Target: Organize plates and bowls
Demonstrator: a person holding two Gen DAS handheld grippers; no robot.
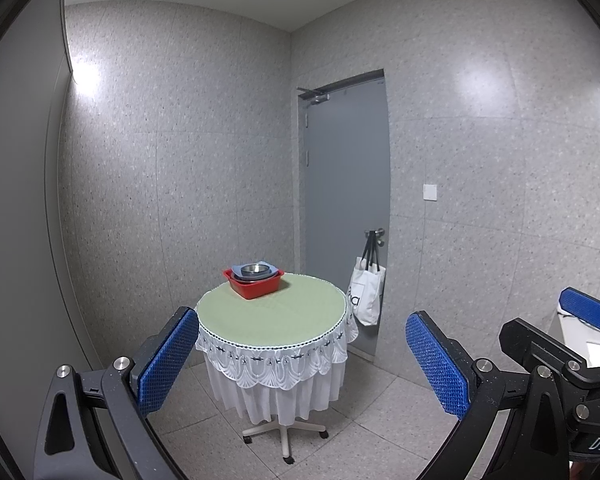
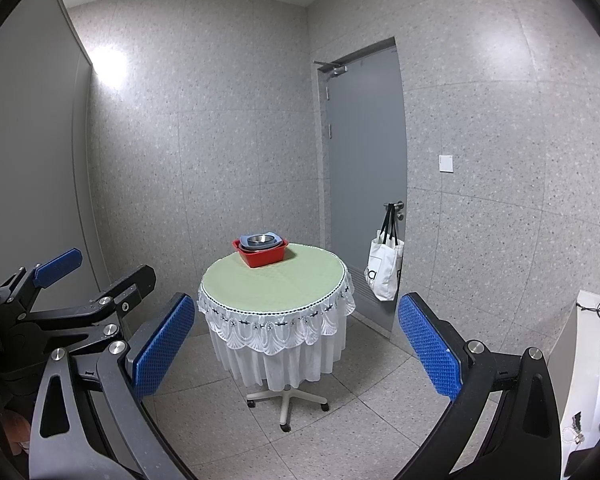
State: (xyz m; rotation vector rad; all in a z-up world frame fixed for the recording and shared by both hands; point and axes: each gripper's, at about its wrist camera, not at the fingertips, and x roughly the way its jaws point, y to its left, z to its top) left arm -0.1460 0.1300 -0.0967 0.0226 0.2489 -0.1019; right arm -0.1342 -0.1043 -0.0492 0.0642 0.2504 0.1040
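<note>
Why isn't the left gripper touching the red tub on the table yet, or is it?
Apart. The left wrist view shows the left gripper open and well short of the table, where the red tub sits.

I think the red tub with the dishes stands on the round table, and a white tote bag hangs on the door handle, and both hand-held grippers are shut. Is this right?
Not quite. Both hand-held grippers are open: the left and the right have their blue pads wide apart in their own wrist views. The rest holds: the red tub stands on the round table, and the white tote bag hangs on the door handle.
</note>
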